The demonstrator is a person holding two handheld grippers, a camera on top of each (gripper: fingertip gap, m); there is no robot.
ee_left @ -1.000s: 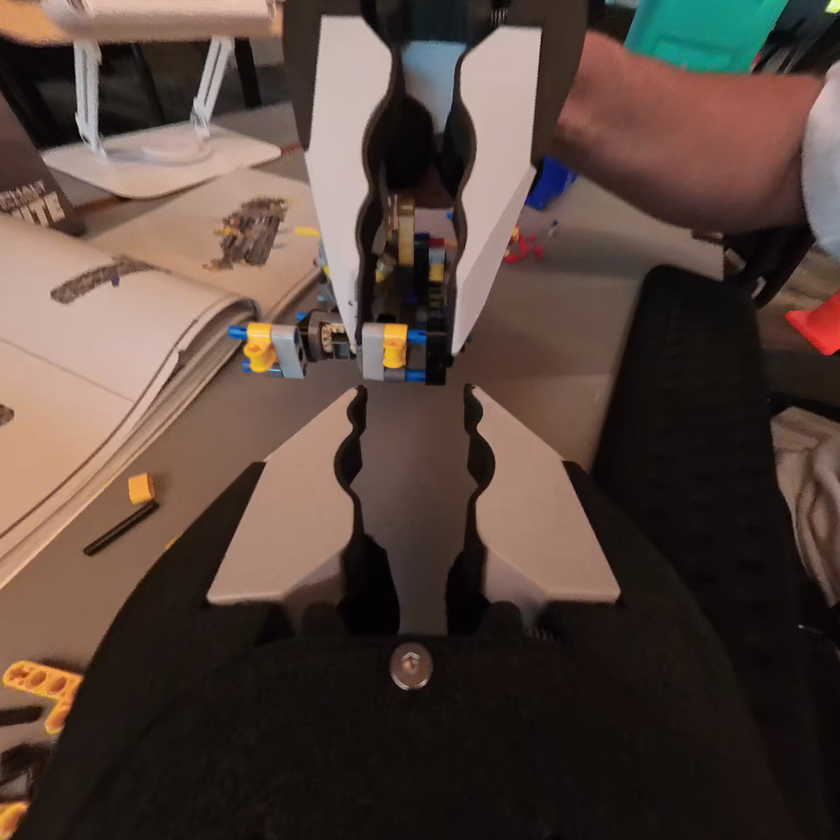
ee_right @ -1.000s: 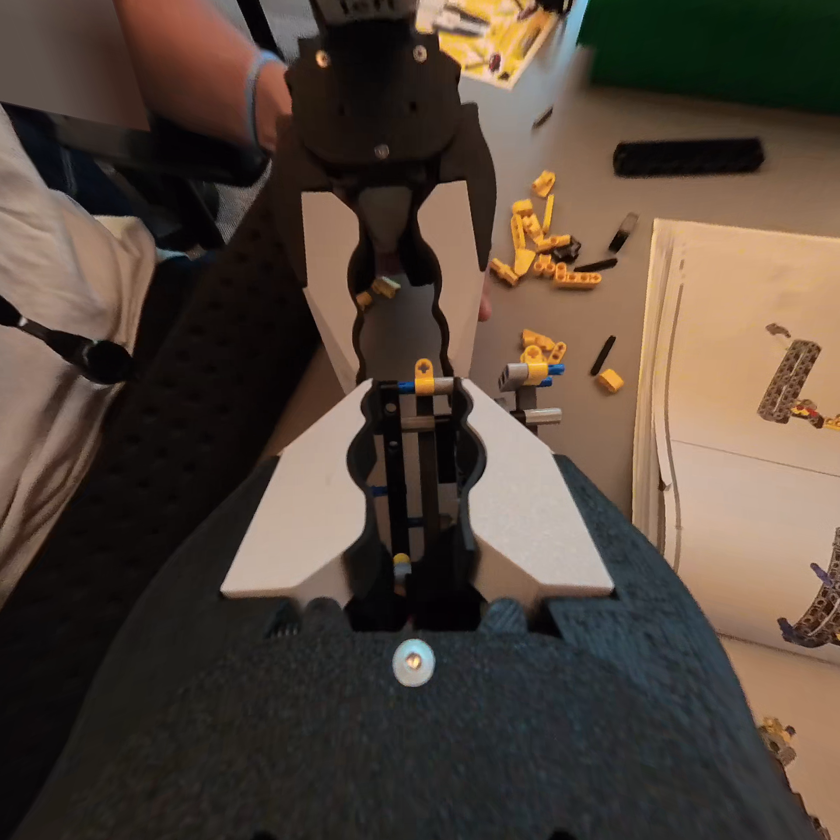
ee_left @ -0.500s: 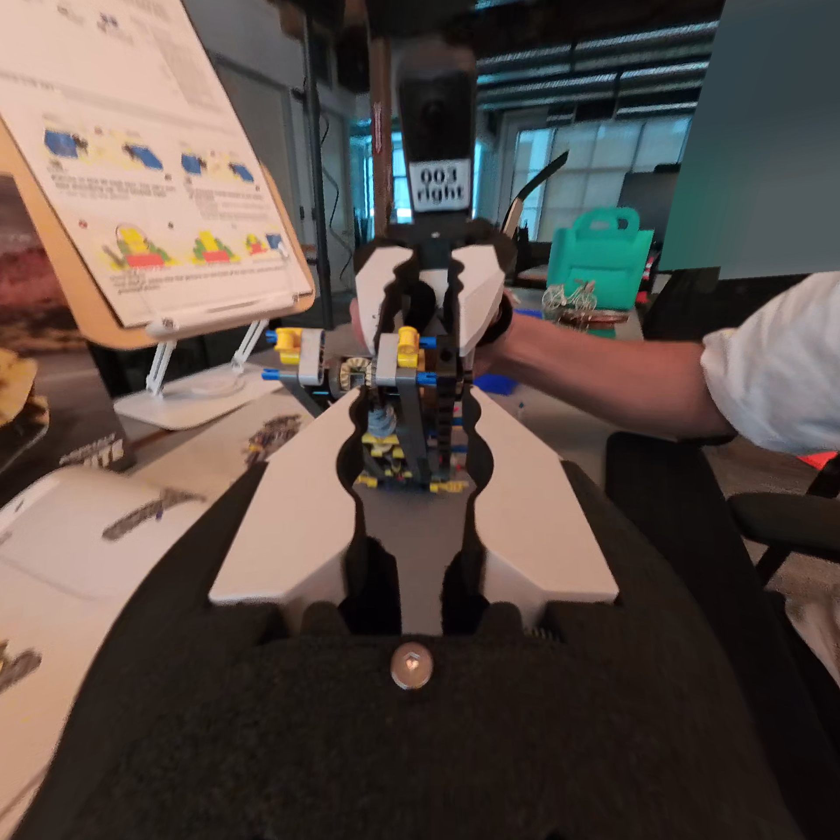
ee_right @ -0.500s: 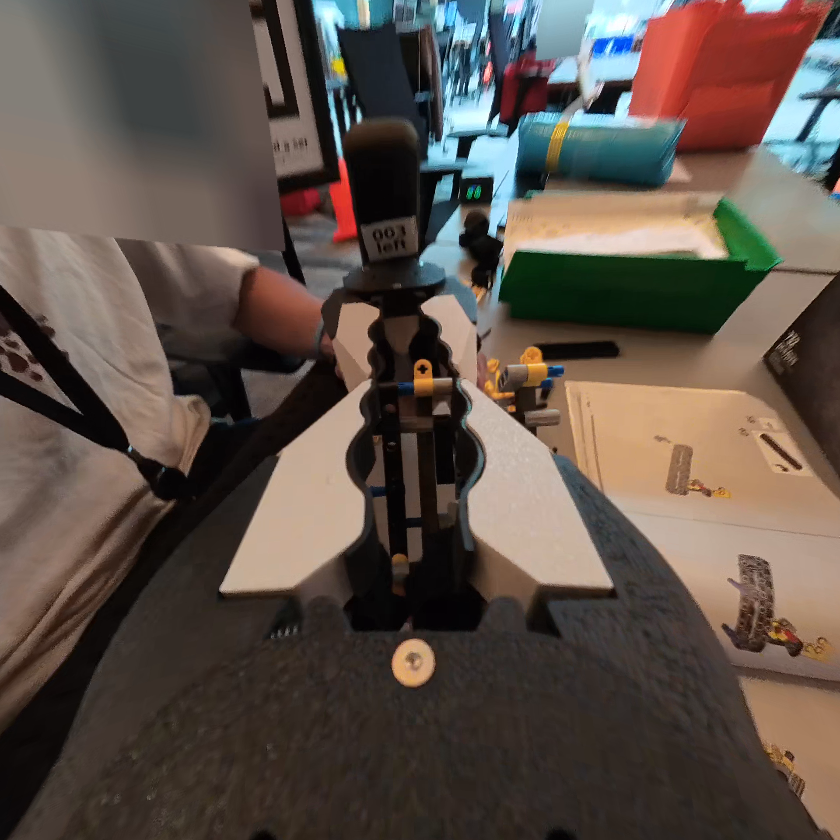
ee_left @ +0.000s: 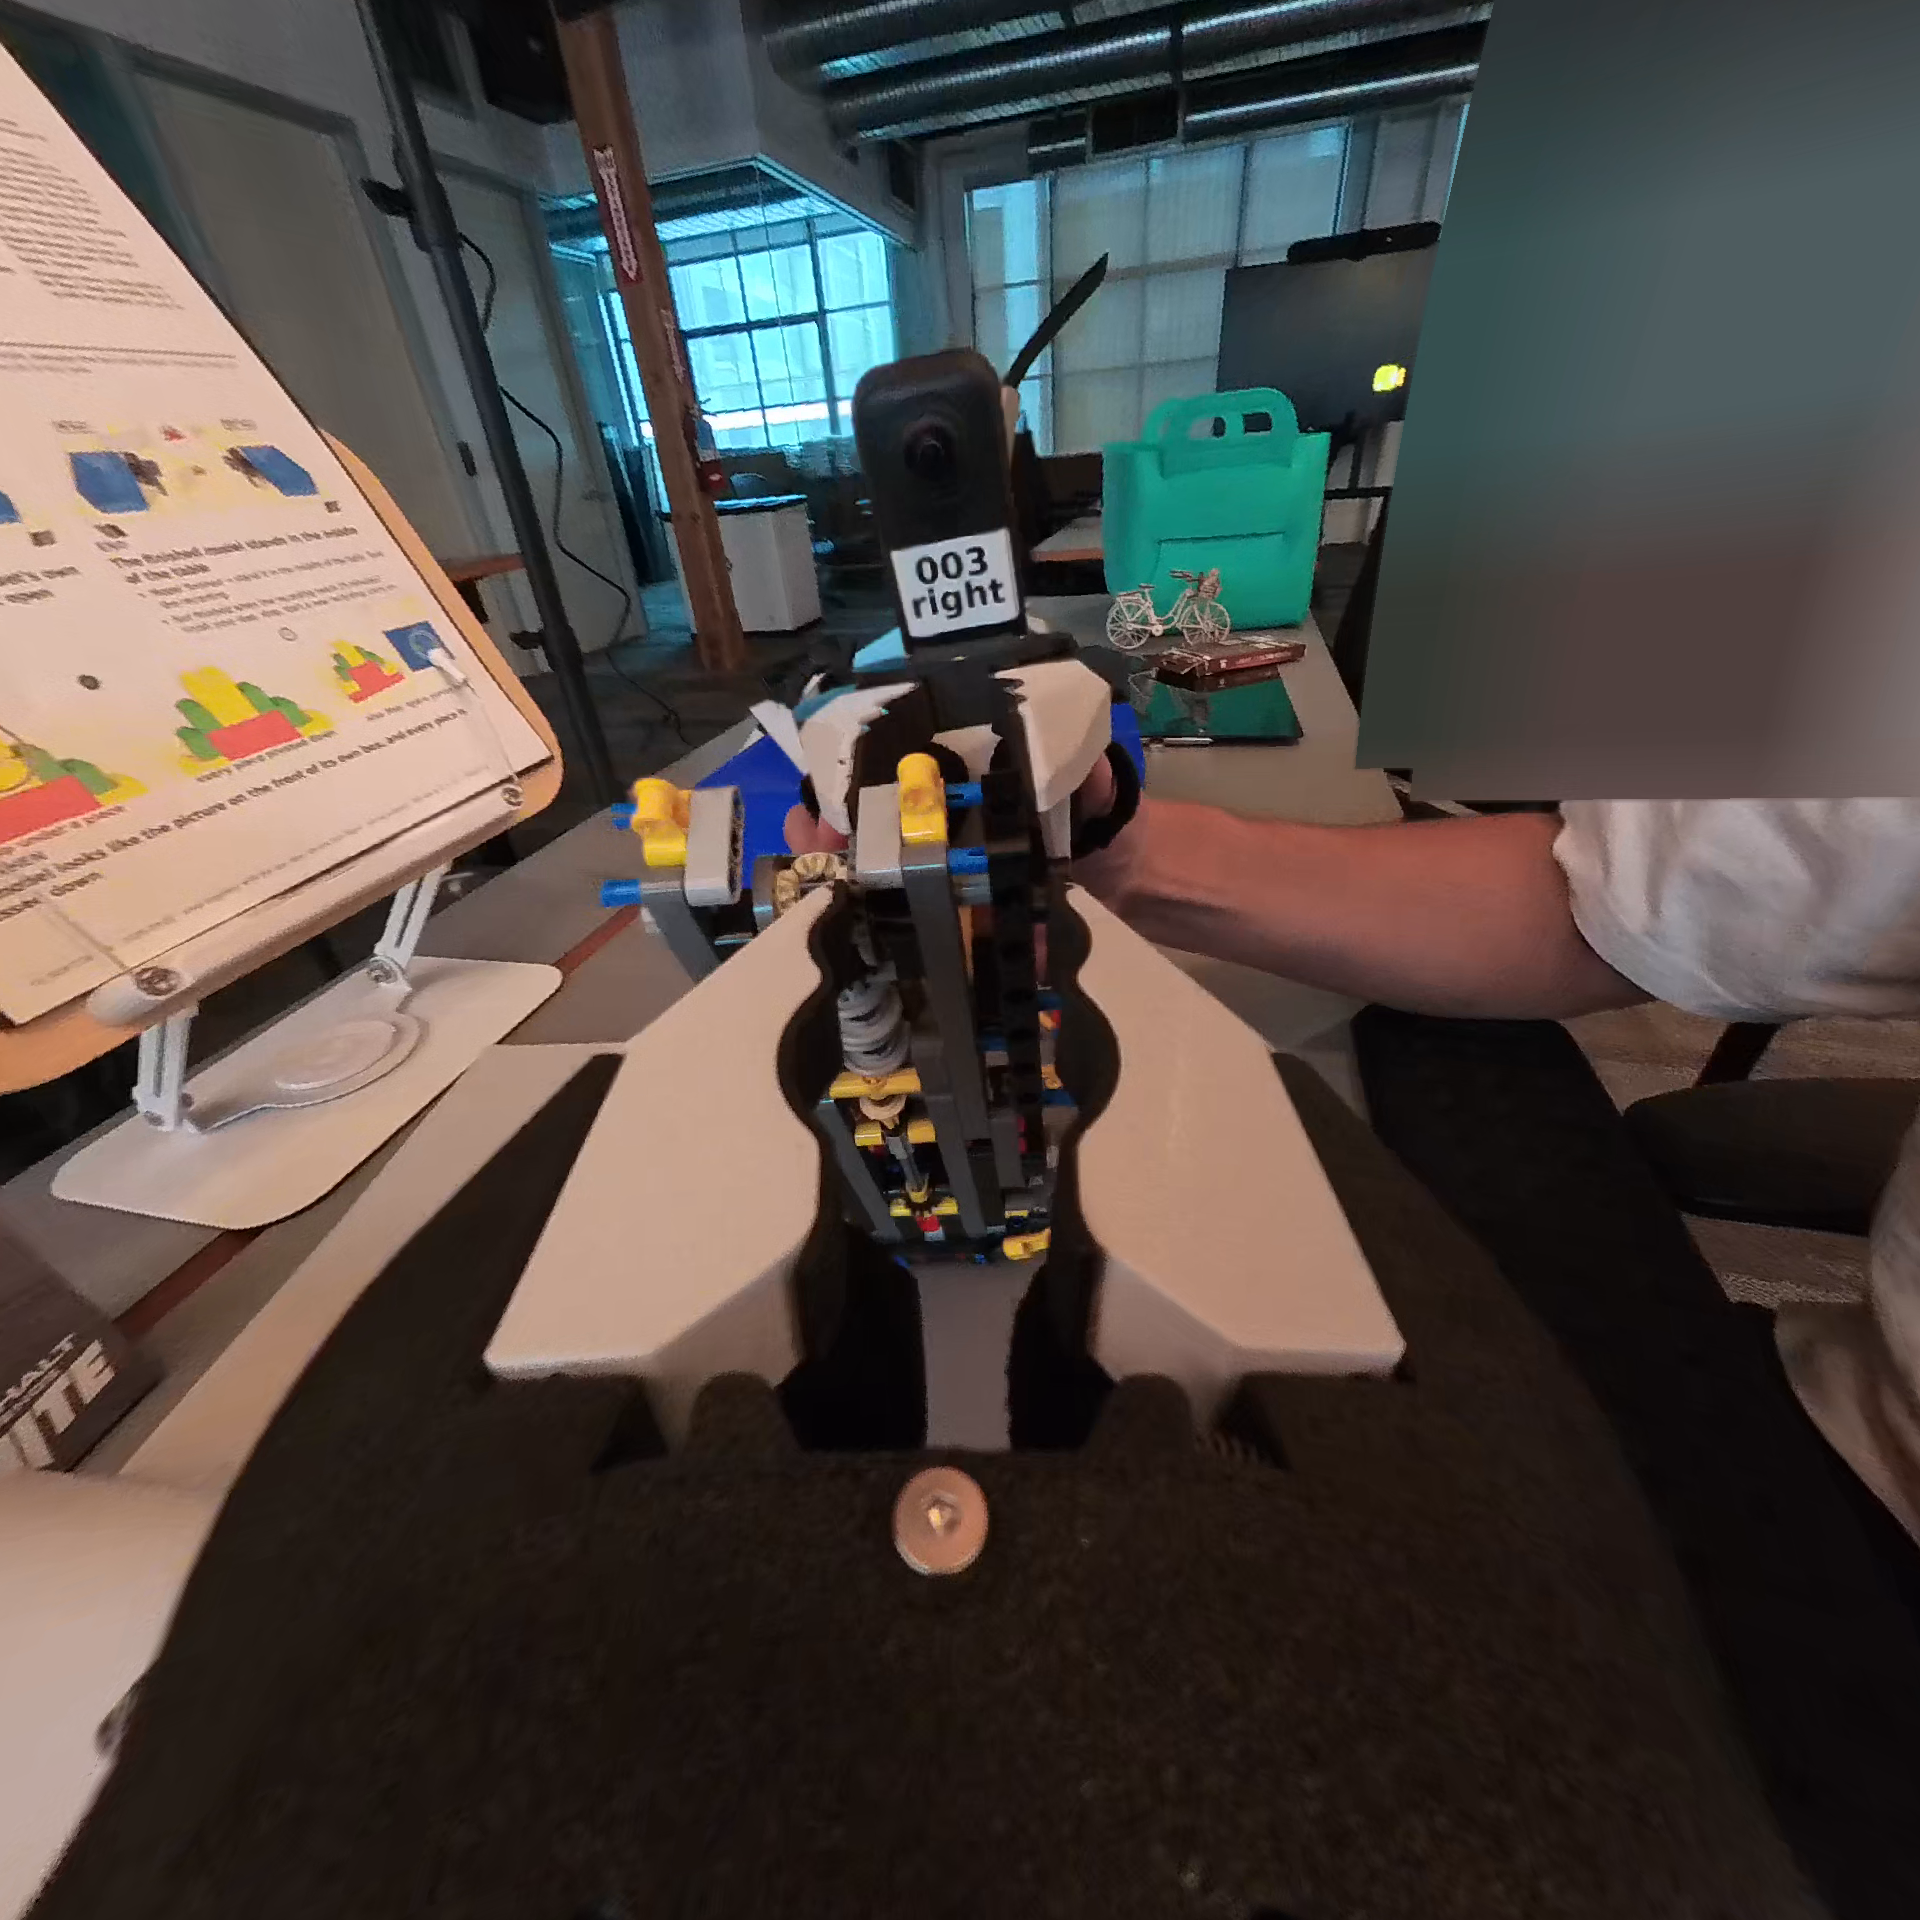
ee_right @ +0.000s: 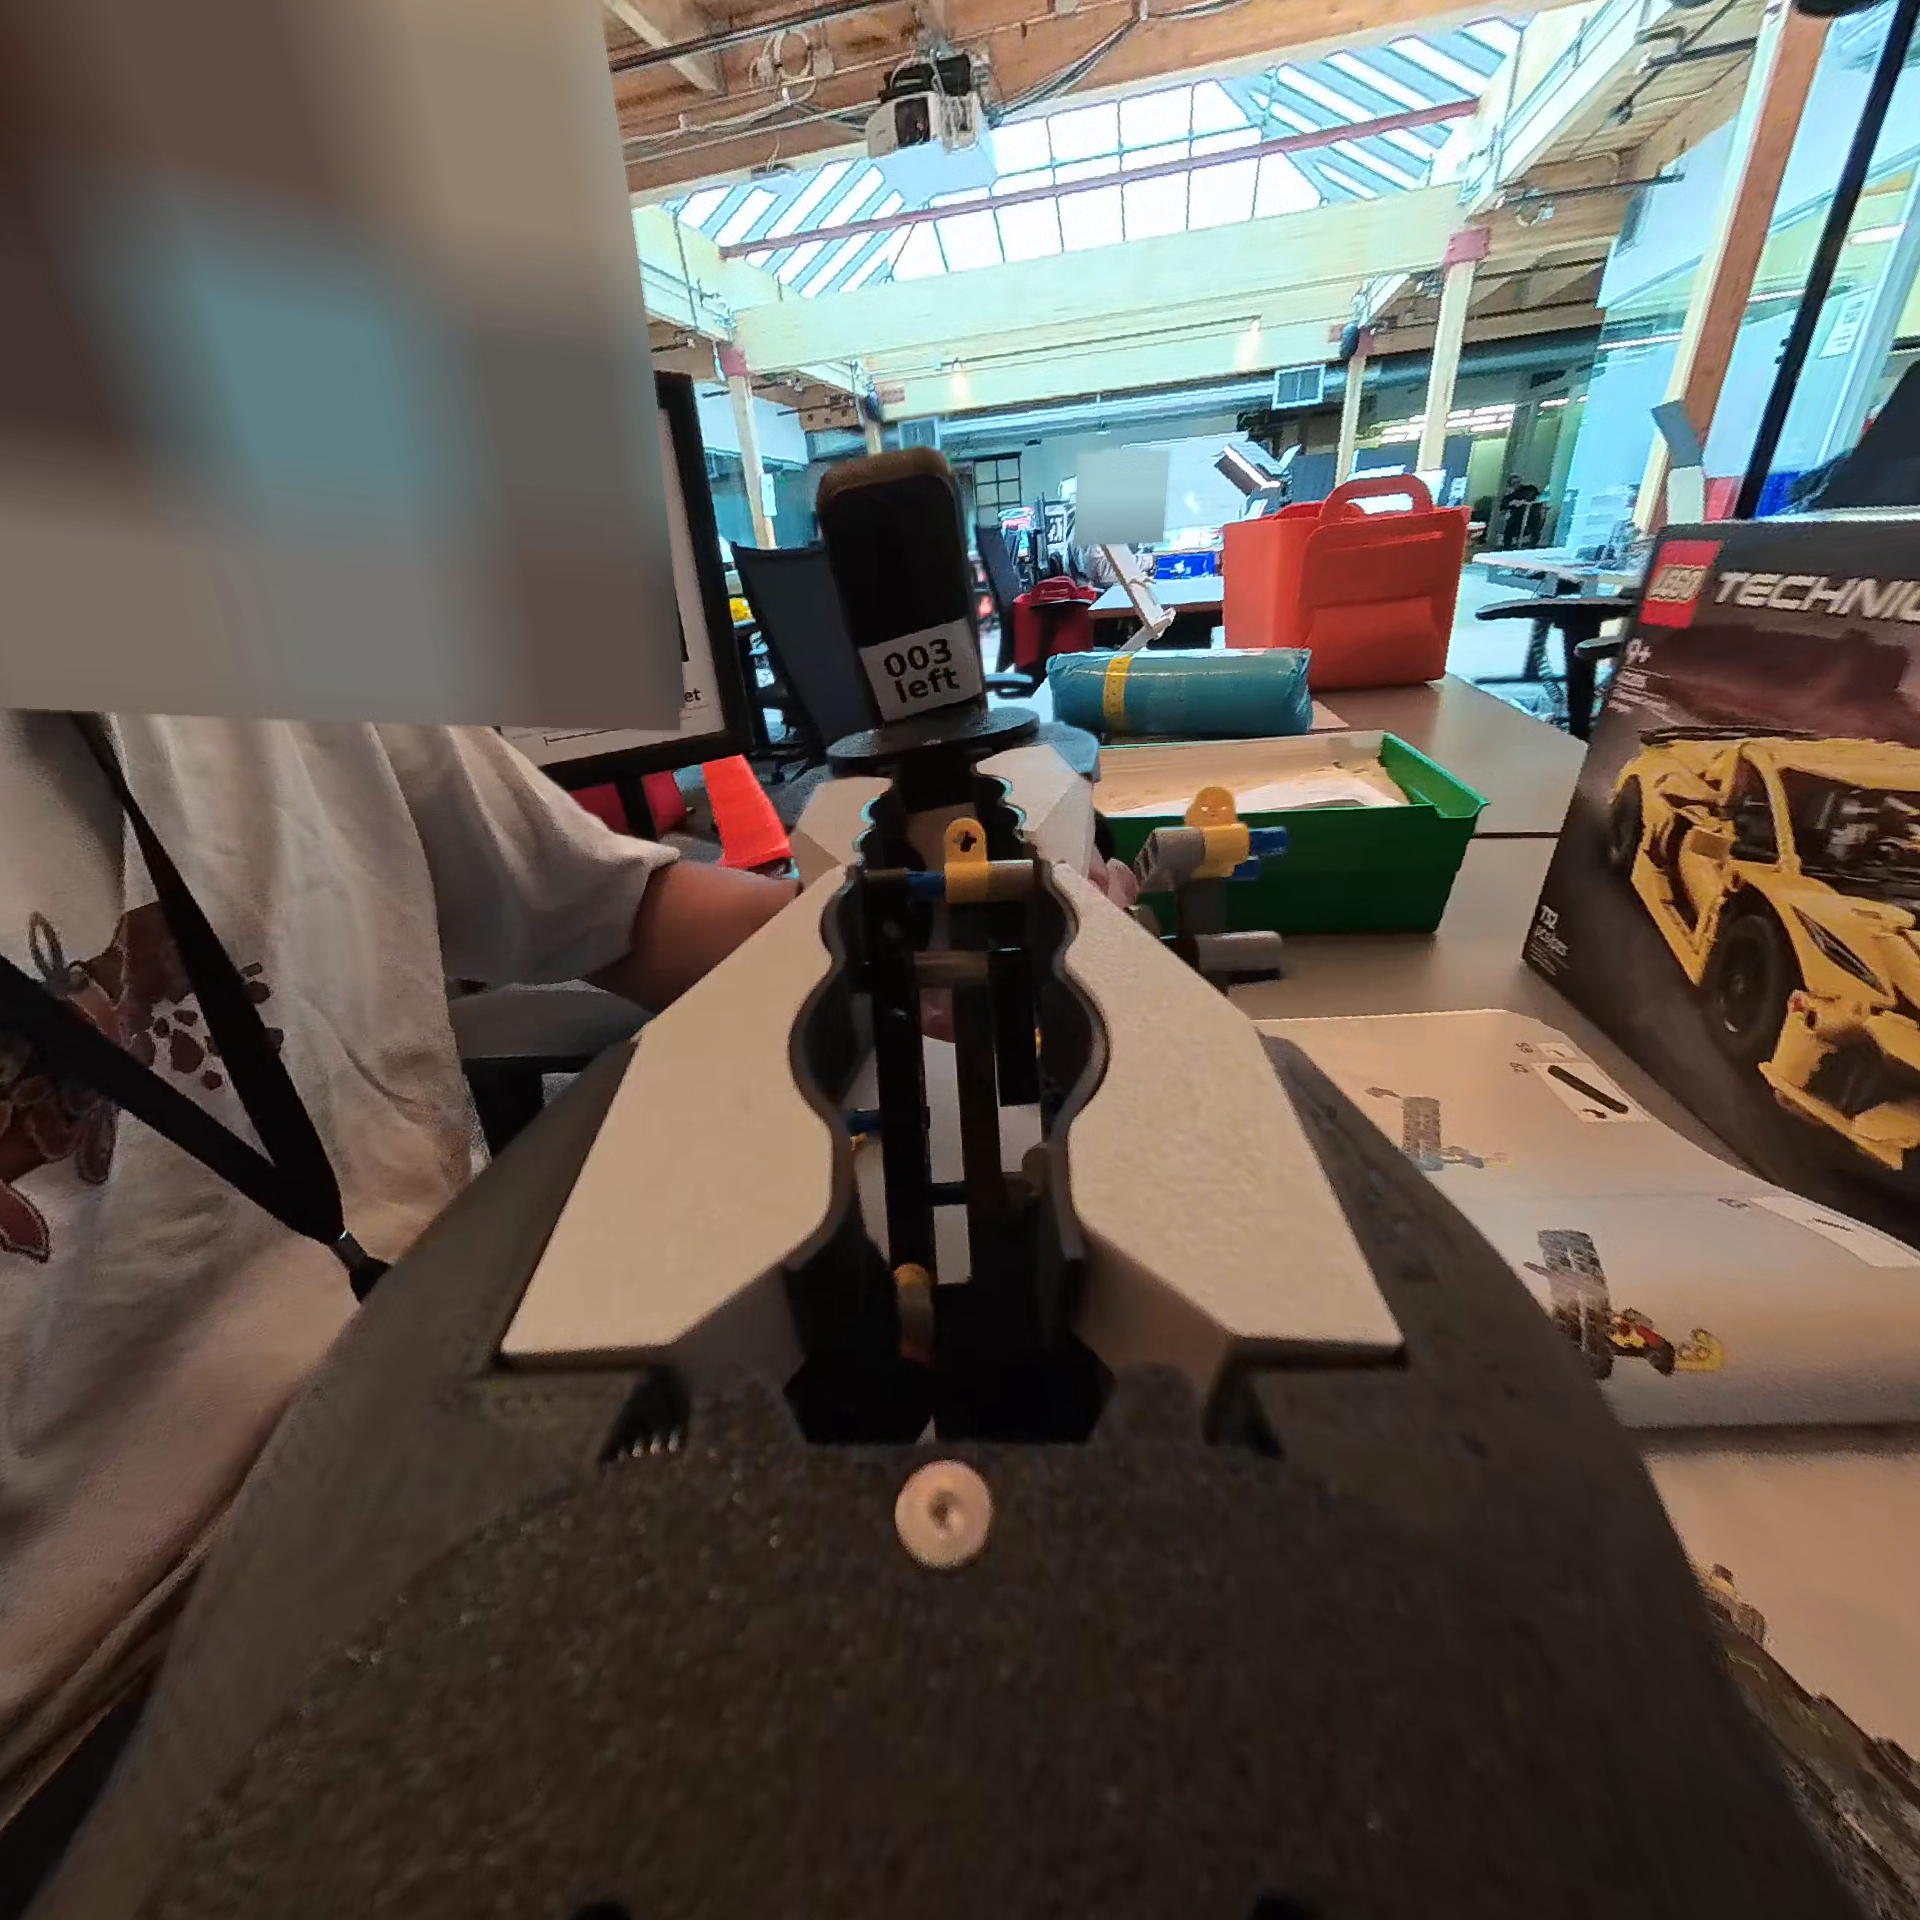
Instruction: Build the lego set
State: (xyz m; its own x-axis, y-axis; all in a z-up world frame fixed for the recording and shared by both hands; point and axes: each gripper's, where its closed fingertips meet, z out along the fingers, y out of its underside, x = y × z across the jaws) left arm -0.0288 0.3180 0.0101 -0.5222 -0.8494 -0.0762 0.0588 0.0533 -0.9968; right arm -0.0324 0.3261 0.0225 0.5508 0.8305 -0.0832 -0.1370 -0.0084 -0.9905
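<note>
The partly built lego assembly (ee_left: 935, 1018), a frame of black and grey beams with yellow and blue connectors, is held upright above the desk (ee_right: 1455, 966) between two facing claws. The right claw (ee_right: 951, 935) is clamped on its black beams; the left claw (ee_left: 940, 935) flanks its other end, though contact cannot be told. An open instruction booklet (ee_right: 1621, 1226) lies beside the set's box (ee_right: 1766, 862).

We see a teal bag (ee_left: 1214, 509), wire bicycle model (ee_left: 1169, 609), orange bag (ee_right: 1340, 582), green bin (ee_right: 1351, 862), tilted document stand (ee_left: 281, 1049).
</note>
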